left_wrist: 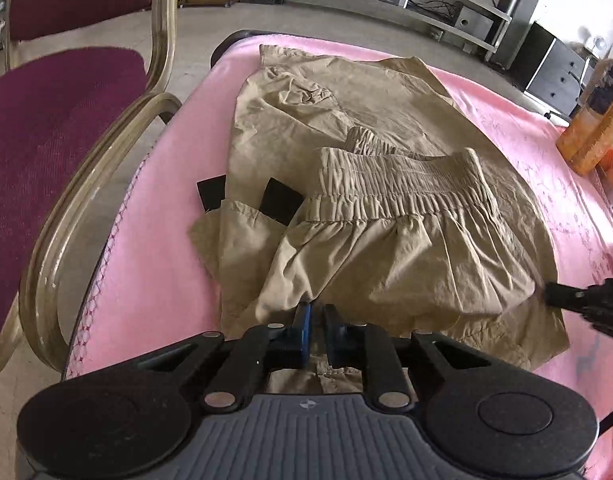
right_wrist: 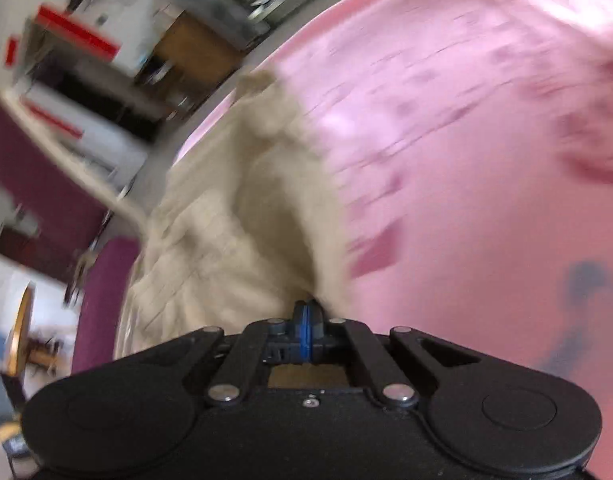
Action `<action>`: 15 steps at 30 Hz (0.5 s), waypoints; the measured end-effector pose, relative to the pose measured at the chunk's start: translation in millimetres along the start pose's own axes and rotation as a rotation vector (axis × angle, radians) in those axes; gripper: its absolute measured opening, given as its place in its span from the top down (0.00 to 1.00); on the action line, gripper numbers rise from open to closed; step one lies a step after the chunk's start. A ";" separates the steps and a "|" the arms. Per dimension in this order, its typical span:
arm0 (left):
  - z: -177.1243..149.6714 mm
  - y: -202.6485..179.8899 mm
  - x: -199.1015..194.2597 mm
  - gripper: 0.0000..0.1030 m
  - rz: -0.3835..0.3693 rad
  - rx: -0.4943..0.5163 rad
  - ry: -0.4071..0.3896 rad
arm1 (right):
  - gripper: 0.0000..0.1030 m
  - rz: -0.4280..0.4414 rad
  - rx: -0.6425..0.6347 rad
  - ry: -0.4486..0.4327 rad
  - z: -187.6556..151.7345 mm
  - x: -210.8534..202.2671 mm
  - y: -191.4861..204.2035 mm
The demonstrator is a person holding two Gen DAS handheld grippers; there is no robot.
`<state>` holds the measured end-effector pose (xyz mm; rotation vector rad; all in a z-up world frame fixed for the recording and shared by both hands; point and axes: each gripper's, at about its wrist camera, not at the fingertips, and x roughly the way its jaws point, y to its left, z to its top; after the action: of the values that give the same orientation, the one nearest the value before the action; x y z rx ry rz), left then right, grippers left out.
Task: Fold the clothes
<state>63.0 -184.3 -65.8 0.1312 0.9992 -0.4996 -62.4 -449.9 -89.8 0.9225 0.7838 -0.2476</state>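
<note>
Right under my left tool (left_wrist: 315, 316) is the tan pants (left_wrist: 386, 240) cloth; its blue pads sit a little apart with the edge between them, and I cannot tell if they pinch it. On the other side, my right tool (right_wrist: 306, 312) is squeezed tight on the cloth. The pants lie on the pink bench (left_wrist: 154, 280), waistband (left_wrist: 386, 188) doubled over the legs. If one tool slips or pulls harder, I think the fold could go crooked.
</note>
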 end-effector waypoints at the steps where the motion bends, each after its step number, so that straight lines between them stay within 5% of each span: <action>1: -1.9 -0.5 -5.5 0.84 0.003 0.006 -0.016 | 0.97 -0.028 -0.006 -0.018 -1.4 -7.5 0.1; 9: -20.1 8.6 -55.5 0.81 0.017 0.007 -0.131 | 0.87 0.020 -0.125 -0.094 -16.7 -57.8 26.5; 15: -24.1 17.5 -52.7 0.85 -0.069 -0.018 -0.065 | 0.87 0.074 -0.180 -0.032 -27.1 -48.8 38.2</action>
<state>29.3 -143.0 -37.2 0.0646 0.9469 -0.5544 -90.8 -411.9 -41.6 0.7742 0.7288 -0.1241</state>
